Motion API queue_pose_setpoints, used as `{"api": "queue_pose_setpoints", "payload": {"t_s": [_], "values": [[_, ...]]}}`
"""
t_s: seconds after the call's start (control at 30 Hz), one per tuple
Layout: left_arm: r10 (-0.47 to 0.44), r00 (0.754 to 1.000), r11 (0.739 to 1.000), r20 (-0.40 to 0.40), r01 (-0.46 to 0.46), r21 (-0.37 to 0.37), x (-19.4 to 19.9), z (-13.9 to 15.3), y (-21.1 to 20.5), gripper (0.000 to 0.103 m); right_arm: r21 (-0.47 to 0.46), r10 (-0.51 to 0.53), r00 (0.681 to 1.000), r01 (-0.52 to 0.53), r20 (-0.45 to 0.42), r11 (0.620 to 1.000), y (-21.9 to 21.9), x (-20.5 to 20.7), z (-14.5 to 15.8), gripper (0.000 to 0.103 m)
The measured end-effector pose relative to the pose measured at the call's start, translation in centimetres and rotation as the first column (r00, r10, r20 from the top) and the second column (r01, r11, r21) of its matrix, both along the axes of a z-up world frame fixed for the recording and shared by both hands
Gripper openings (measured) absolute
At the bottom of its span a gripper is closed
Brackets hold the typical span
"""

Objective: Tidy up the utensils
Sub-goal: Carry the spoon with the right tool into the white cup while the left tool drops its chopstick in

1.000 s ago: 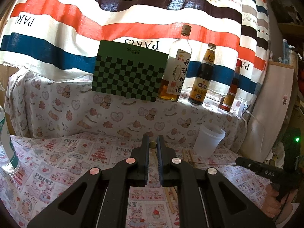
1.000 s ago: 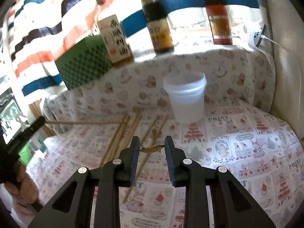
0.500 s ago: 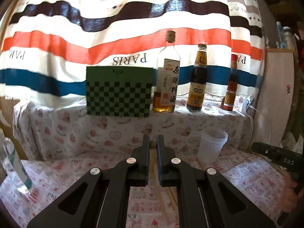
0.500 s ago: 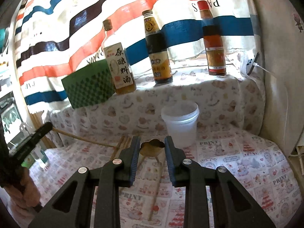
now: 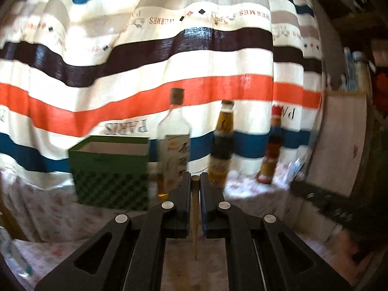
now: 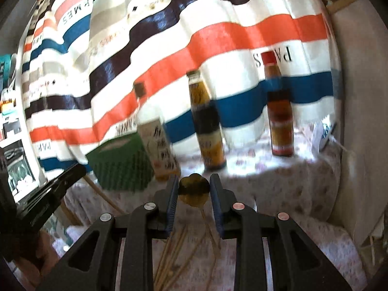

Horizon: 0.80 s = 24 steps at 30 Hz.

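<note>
My left gripper [image 5: 194, 181] is shut on a thin wooden chopstick [image 5: 194, 213]. The chopstick hangs down between the fingers, lifted off the table. In the right wrist view the same chopstick [image 6: 101, 194] slants out at the left. My right gripper [image 6: 194, 184] is shut on the amber, scalloped head of a small utensil [image 6: 194, 189], and its thin handle trails down below the jaws. Several loose chopsticks [image 6: 174, 254] lie on the patterned tablecloth [image 6: 315, 247] under the right gripper.
A green checkered box [image 5: 111, 172] with an open top stands on the raised ledge at the back left. Beside it stand three bottles: a clear one [image 5: 173, 145], a dark one [image 5: 222, 145] and a red-capped one [image 5: 271, 150]. A striped cloth [image 5: 169, 60] hangs behind.
Both grippers have risen from the table with their utensils still held. The ledge, box and bottles now sit lower in both views, and the white cup has dropped out of sight.
</note>
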State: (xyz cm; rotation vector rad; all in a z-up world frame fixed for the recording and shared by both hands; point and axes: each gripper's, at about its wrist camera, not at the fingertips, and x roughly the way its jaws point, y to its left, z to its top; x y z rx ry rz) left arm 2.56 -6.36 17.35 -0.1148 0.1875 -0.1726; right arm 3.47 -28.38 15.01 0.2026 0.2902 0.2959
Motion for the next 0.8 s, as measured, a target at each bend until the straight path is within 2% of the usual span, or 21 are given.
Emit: {"api": "queue_pose_setpoints", "payload": {"t_s": [0.07,0.13,0.23,0.37,0.6,0.7,0.8], "values": [[0.007,1.000,0.998,0.008,-0.006,-0.056,1.4,0.9,-0.2,0.006,0.011,0.028,1.000,-0.028,0.007,1.000,-0.2,1.5,0.8,0.028],[0.005,1.000,0.997,0.014,-0.004,-0.076,2.9,1.7,-0.7,0.006,0.030,0.073,0.997,-0.074,0.023,0.997,-0.6,3.3,1.3,0.028],[-0.025,1.000,0.992,-0.012,0.024,-0.123,4.9,2.5,-1.0,0.006,0.087,0.063,0.997,-0.067,0.043,0.994,-1.7,5.0,1.2,0.028],[-0.041,0.999,0.993,0.019,0.043,-0.109,6.7,2.9,-2.4,0.006,0.105,0.046,0.997,-0.051,0.055,0.993,-2.5,6.7,0.3,0.028],[-0.074,0.996,0.983,-0.044,0.066,-0.174,10.4,0.9,-4.5,0.006,0.098,0.009,0.999,-0.006,-0.031,0.995,-3.5,10.2,-2.1,0.028],[-0.059,0.995,0.991,-0.083,0.048,-0.127,11.8,-0.5,-5.9,0.006,0.101,0.021,0.995,-0.011,-0.094,0.995,-4.6,11.8,-3.0,0.028],[-0.068,0.991,0.995,-0.116,0.058,-0.083,12.8,-2.0,-7.0,0.006,0.153,0.026,0.989,-0.004,-0.145,0.988,-5.8,13.2,-4.0,0.028]]}}
